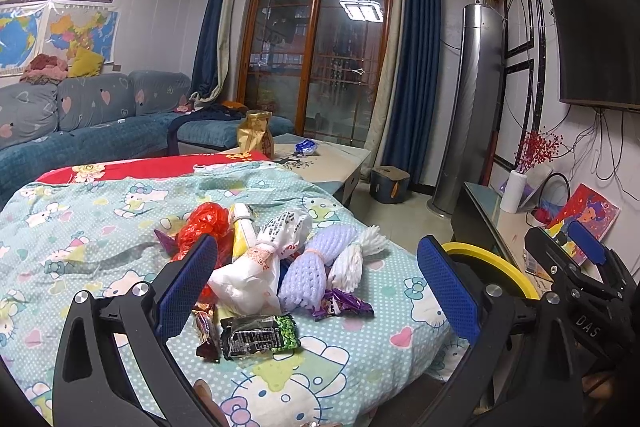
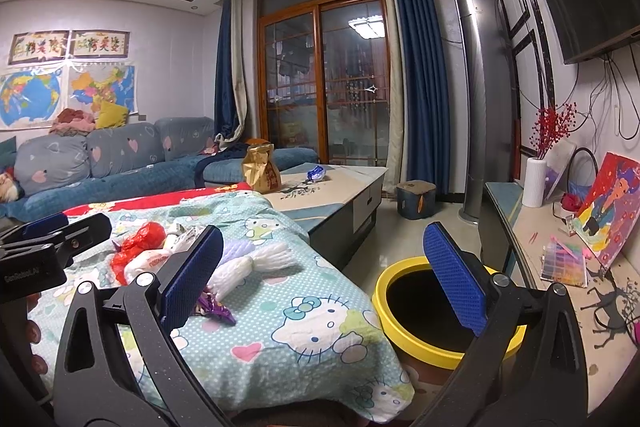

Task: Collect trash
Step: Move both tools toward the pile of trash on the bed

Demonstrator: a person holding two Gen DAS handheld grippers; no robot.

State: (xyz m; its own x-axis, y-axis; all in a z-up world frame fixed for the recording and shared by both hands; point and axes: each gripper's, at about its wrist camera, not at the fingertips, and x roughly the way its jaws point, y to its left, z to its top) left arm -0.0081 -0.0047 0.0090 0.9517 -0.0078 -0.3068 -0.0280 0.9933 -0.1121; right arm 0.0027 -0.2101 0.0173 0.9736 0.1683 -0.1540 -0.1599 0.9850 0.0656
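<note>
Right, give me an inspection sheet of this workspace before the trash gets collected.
Surface: table draped with a cartoon-cat quilt; a red cloth shows at its far edge.
Job's things: pile of trash on the quilt: red bag, white bag, purple foam nets, white foam net, dark wrapper, purple wrapper. Yellow-rimmed bin on the floor beside the table, open.
Clutter: gold bag and blue wrapper on the coffee table.
Grippers: left gripper open, over the pile; right gripper open, empty.
Cables: black wires hanging below the television.
Surroundings: sofa, glass doors, blue curtains.
</note>
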